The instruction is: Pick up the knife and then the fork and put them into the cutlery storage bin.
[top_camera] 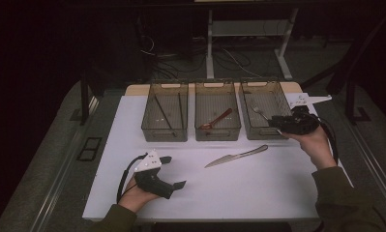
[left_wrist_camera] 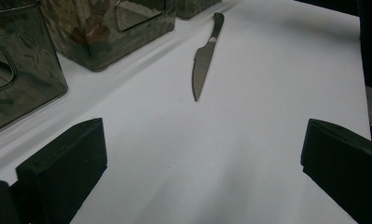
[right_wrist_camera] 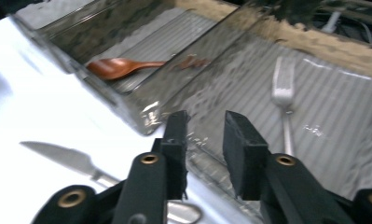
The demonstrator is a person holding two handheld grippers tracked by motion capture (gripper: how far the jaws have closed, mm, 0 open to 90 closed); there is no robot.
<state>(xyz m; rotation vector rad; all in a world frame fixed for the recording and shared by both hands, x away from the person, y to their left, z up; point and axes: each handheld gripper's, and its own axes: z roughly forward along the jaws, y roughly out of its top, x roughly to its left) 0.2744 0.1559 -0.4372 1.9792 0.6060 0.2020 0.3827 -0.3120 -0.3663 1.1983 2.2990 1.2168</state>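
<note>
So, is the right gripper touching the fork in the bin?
Apart. In the right gripper view, the right gripper has a narrow empty gap between its jaws, and the fork lies flat on the floor of the right bin, further on from the jaw tips.

Fork (right_wrist_camera: 284, 95): silver metal, lying flat on the ribbed floor of the right-hand smoky clear bin (top_camera: 248, 126), upper right of the high view; tines toward the bin's far end, handle toward its near wall. Free of any grip. Bin upright, rightmost in a row of three.
</note>
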